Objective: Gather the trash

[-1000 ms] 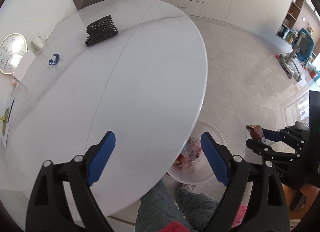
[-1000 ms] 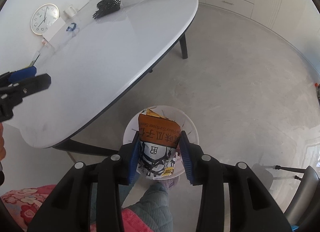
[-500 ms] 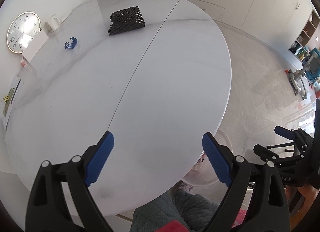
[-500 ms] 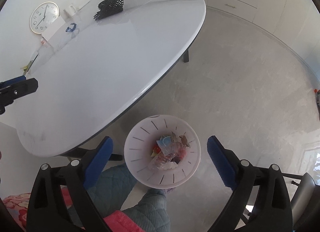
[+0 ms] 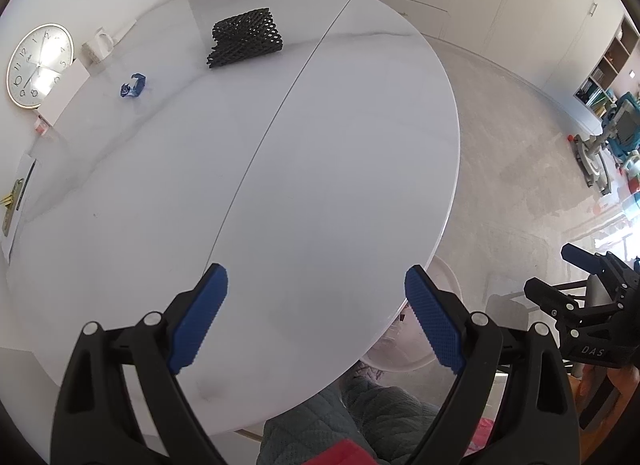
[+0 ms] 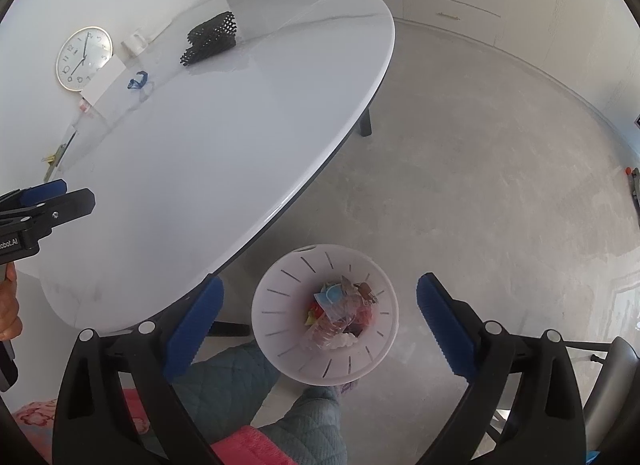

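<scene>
A white slotted trash bin (image 6: pixel 280 305) stands on the floor by the table's near edge, with several crumpled wrappers (image 6: pixel 340 313) inside. My right gripper (image 6: pixel 320 317) is open and empty, high above the bin. My left gripper (image 5: pixel 316 317) is open and empty over the near part of the white oval table (image 5: pixel 280 145). A small blue scrap (image 5: pixel 134 85) lies at the table's far left; it also shows in the right wrist view (image 6: pixel 138 80). The bin's rim (image 5: pixel 448 277) peeks out past the table edge in the left wrist view.
A black mesh object (image 5: pixel 244 37) lies at the table's far end. A round clock (image 5: pixel 38 61), a white box and a mug stand at the far left. My legs are under the near edge. Cabinets line the back wall. A chair (image 6: pixel 616 377) stands at right.
My right gripper opened and let the orange snack packet fall into the bin, then rose. My left gripper moved forward over the table, still open.
</scene>
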Demonstrator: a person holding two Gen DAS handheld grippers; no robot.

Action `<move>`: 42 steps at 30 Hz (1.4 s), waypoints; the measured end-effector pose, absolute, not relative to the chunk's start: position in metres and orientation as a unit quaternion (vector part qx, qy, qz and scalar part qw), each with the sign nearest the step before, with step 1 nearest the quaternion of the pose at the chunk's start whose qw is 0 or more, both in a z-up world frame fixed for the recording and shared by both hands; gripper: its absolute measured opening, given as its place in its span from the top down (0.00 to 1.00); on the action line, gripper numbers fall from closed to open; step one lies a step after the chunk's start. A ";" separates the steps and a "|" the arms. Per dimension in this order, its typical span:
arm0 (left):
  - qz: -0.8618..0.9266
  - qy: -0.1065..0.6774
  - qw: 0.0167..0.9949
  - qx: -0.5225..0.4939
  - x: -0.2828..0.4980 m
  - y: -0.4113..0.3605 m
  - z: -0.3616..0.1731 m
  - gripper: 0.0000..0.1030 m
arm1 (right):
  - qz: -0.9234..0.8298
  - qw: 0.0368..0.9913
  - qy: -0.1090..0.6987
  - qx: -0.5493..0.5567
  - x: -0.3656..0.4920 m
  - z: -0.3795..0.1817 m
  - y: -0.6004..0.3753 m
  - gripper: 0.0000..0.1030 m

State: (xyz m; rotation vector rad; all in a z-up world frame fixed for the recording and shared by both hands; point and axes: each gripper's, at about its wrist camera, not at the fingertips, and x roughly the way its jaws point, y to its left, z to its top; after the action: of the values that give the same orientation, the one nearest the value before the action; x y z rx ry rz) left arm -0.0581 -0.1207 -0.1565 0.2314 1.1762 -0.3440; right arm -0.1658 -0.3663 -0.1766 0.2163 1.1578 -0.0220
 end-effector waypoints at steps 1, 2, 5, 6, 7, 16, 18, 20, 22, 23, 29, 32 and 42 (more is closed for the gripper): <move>-0.161 0.551 0.812 0.105 -0.057 -0.120 -0.156 0.16 | -0.011 0.831 0.547 0.102 -0.165 -0.176 -0.366 0.06; -0.160 0.551 0.813 0.101 -0.056 -0.118 -0.156 0.16 | -0.012 0.830 0.549 0.102 -0.164 -0.175 -0.366 0.06; -0.153 0.551 0.816 0.085 -0.048 -0.108 -0.152 0.15 | -0.004 0.834 0.544 0.092 -0.157 -0.167 -0.361 0.03; -0.148 0.550 0.818 0.080 -0.044 -0.103 -0.151 0.09 | -0.004 0.837 0.541 0.083 -0.152 -0.163 -0.357 0.02; -0.143 0.547 0.821 0.075 -0.039 -0.097 -0.149 0.08 | -0.004 0.840 0.538 0.073 -0.146 -0.160 -0.354 0.02; -0.072 0.534 0.841 0.042 0.040 -0.014 -0.143 0.08 | 0.027 0.850 0.522 0.059 -0.057 -0.146 -0.308 0.02; -0.052 0.535 0.843 0.032 0.064 0.009 -0.146 0.08 | 0.035 0.849 0.525 0.048 -0.028 -0.146 -0.291 0.02; -0.032 0.538 0.842 0.015 0.090 0.031 -0.151 0.08 | 0.044 0.849 0.525 0.036 0.003 -0.147 -0.273 0.02; -0.012 0.541 0.841 -0.008 0.115 0.052 -0.159 0.08 | 0.053 0.849 0.526 0.025 0.034 -0.149 -0.254 0.02; -0.004 0.541 0.841 -0.020 0.127 0.061 -0.163 0.08 | 0.059 0.848 0.526 0.020 0.050 -0.151 -0.246 0.02; 0.033 0.541 0.837 -0.073 0.206 0.094 -0.187 0.08 | 0.071 0.850 0.522 0.001 0.145 -0.163 -0.199 0.02; 0.045 0.545 0.833 -0.084 0.239 0.099 -0.197 0.08 | 0.064 0.852 0.519 0.016 0.187 -0.172 -0.186 0.02; 0.054 0.552 0.824 -0.114 0.301 0.100 -0.222 0.08 | -0.010 0.851 0.522 0.060 0.291 -0.216 -0.168 0.02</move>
State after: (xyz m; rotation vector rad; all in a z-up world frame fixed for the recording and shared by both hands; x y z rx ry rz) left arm 0.3012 0.1000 -0.2221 -0.2429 1.1734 0.1155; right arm 0.2907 -0.1683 -0.2161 0.1273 1.0995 -0.0216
